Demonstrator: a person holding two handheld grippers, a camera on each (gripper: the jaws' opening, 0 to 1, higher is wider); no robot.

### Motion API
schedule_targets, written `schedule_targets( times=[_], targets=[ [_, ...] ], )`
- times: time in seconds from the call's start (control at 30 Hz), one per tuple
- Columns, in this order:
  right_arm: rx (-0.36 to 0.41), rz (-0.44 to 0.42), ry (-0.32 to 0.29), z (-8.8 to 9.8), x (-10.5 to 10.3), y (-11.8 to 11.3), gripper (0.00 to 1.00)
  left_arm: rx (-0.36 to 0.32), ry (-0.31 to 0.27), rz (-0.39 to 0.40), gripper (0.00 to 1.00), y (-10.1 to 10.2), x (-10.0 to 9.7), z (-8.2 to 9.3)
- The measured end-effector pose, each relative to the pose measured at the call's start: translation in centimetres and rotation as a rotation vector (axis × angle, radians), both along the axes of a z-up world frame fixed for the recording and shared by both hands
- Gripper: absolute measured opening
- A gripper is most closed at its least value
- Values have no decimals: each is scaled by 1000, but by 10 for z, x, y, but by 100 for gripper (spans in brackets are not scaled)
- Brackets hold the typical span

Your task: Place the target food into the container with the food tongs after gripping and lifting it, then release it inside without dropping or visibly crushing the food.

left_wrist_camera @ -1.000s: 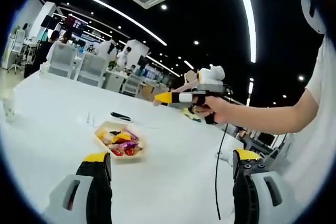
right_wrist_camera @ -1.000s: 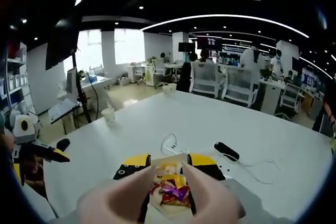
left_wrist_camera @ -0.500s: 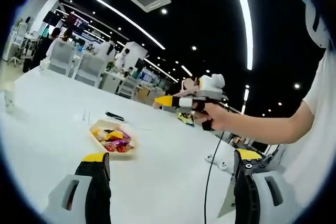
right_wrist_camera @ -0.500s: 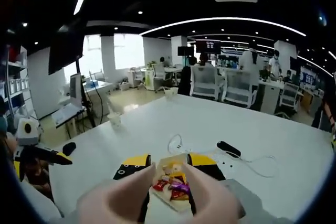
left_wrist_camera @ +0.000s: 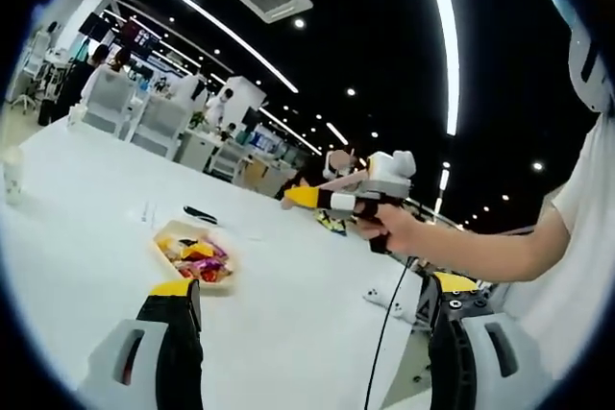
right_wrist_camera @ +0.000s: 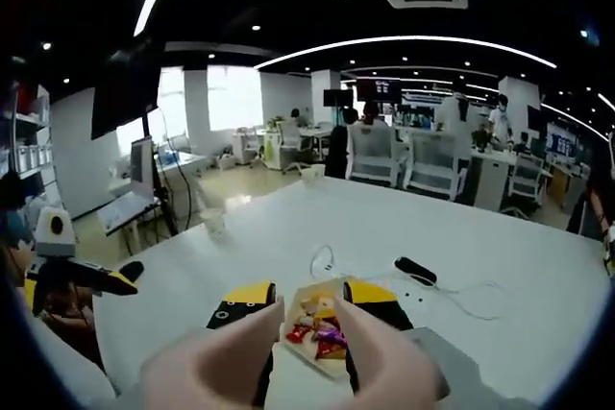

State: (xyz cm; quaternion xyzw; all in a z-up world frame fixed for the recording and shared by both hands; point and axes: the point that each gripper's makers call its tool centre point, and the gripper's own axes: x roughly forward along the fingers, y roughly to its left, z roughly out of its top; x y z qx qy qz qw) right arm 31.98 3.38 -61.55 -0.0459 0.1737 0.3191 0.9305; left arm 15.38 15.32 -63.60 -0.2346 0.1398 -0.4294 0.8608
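A shallow pale tray (left_wrist_camera: 163,242) of colourful wrapped food (left_wrist_camera: 197,258) lies on the white table (left_wrist_camera: 86,237), ahead and left of my left gripper (left_wrist_camera: 315,285). That gripper is wide open and holds nothing. A hand holds my right gripper (left_wrist_camera: 322,201) up in the air, above and right of the tray. In the right gripper view, my right gripper (right_wrist_camera: 307,293) is shut on pink food tongs (right_wrist_camera: 226,362). The tongs' arms stand apart, and between them I see the tray (right_wrist_camera: 300,348) and its food (right_wrist_camera: 322,328) lower down. The tongs carry nothing.
A black oblong object (right_wrist_camera: 415,269) and a white cable (right_wrist_camera: 327,261) lie beyond the tray. A paper cup (right_wrist_camera: 213,221) stands near the table's far left edge. A dark cable (left_wrist_camera: 382,333) hangs from the right gripper. Office chairs (right_wrist_camera: 399,156) and people stand behind.
Both views have shifted a little with the hands. In the left gripper view the right gripper sits slightly further right. Tray and food lie as before; neither gripper's jaws have changed.
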Motion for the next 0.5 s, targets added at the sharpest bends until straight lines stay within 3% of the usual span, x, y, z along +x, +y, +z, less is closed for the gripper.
schedule_targets(
  times=[0.27, 0.5],
  targets=[
    [57, 10, -4, 4, -17, 5, 28, 28, -17, -24, 99, -12, -12, 5],
    [48, 22, 6, 1, -28, 2, 28, 10, -20, 9, 99, -10, -15, 2]
  ],
)
